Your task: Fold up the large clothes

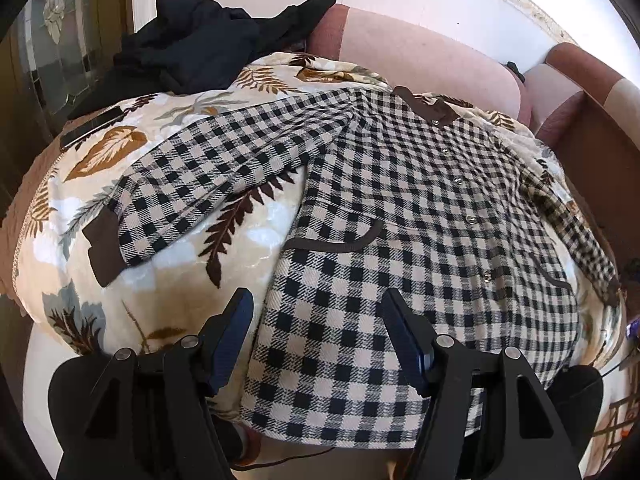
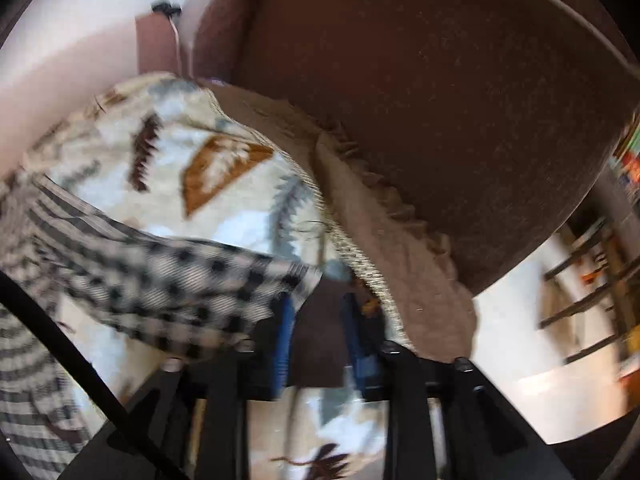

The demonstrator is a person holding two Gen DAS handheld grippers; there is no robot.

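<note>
A black-and-cream checked jacket with brown trim lies spread flat, front up, on a leaf-patterned blanket. Its left sleeve stretches out to the left and ends in a brown cuff. My left gripper is open and empty, just above the jacket's lower left hem. In the blurred right wrist view, my right gripper is shut on the brown cuff of the jacket's right sleeve.
A black garment is heaped at the blanket's far left corner. A dark flat object lies on the blanket's left edge. A pink and brown sofa back stands behind. A brown armrest rises to the right.
</note>
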